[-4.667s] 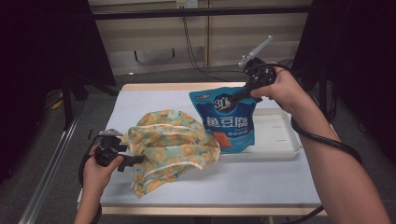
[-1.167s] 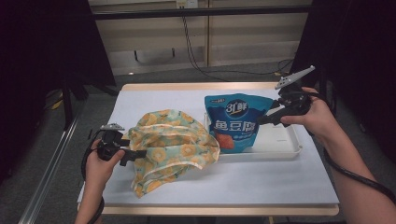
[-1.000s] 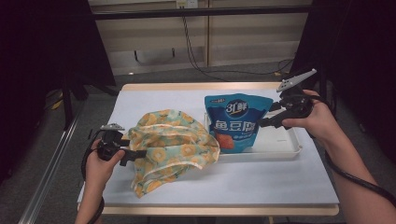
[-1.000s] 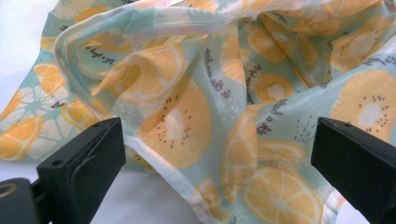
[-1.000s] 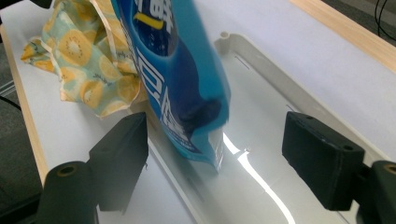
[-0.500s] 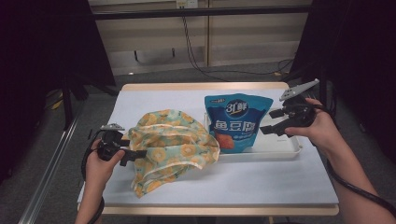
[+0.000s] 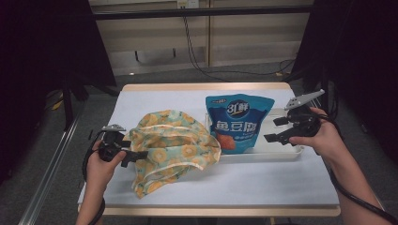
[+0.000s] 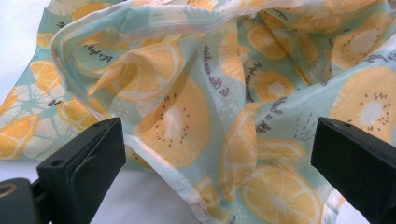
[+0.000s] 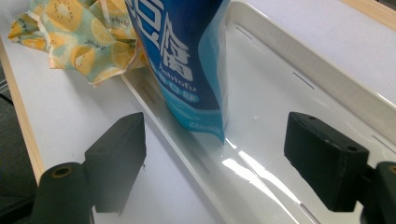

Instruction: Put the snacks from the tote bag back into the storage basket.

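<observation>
Pouch (image 7: 238, 123) standing in tray (image 7: 281, 151): light, slick, crushable, best pinched at top seam; cloth (image 7: 171, 147) limp; right gripper (image 7: 278, 130) and left gripper (image 7: 136, 149) both spread.

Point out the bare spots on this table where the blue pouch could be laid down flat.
Free: the far strip of table behind the fruit-print cloth, the near strip along the front edge right of the cloth, and the white tray floor right of the blue pouch. Crowded: the middle, where cloth, pouch and tray meet.

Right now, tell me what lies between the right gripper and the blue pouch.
Bare white tray floor, as the right gripper view shows: the open right gripper faces the blue pouch with nothing between.
</observation>
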`<state>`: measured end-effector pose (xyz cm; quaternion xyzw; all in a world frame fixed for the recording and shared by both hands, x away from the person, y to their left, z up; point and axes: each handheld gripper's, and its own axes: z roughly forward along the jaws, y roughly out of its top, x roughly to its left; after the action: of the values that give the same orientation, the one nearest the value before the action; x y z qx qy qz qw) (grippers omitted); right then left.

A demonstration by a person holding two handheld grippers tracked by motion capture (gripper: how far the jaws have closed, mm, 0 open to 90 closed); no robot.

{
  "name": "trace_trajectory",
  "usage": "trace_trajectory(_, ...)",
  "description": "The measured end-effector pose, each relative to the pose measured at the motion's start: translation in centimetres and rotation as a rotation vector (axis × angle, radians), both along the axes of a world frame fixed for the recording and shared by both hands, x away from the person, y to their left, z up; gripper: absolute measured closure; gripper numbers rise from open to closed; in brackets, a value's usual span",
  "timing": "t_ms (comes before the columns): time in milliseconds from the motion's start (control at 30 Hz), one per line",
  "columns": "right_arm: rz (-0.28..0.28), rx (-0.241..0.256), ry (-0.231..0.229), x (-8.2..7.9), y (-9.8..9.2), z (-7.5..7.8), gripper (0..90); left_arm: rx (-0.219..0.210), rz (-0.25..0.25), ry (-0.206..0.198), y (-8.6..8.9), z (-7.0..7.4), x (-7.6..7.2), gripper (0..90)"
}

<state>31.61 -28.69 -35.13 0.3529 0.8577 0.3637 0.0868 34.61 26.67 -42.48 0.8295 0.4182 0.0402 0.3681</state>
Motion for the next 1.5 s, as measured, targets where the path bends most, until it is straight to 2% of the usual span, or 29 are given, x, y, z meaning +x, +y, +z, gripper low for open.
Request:
trace_trajectory(133,-0.007,0.001,-0.011,-0.6,-0.4,-0.4,20.4,0.003,-0.003,0.000,0.0,0.0,0.0,2.9)
trace_trajectory(267,-0.012,0.027,-0.013,-1.1,-0.7,-0.8,20.4,-0.006,0.002,0.004,0.0,-0.1,0.0,2.9)
trace_trajectory(367,-0.014,0.019,-0.010,-1.4,-0.8,-1.4,20.2,0.004,-0.004,0.003,0.0,0.0,0.0,2.9)
trace_trajectory(767,-0.030,-0.022,-0.012,-2.4,-0.9,-3.3,20.0,-0.005,0.002,0.008,0.0,-0.1,0.0,2.9)
trace_trajectory(1133,-0.049,-0.007,0.002,-3.4,-1.1,-4.7,19.7,-0.007,0.004,0.006,0.0,0.0,0.0,2.9)
trace_trajectory(1233,-0.050,0.010,0.000,-3.7,-1.2,-5.1,19.6,-0.007,0.006,0.006,0.0,0.0,-0.1,2.9)
trace_trajectory(1367,-0.058,-0.007,0.000,-4.3,-1.3,-5.5,19.2,-0.008,0.005,0.004,0.1,0.0,-0.1,2.9)
trace_trajectory(1500,-0.054,-0.001,0.008,-4.6,-1.5,-6.0,19.2,-0.009,0.002,0.003,0.1,0.0,-0.1,2.9)
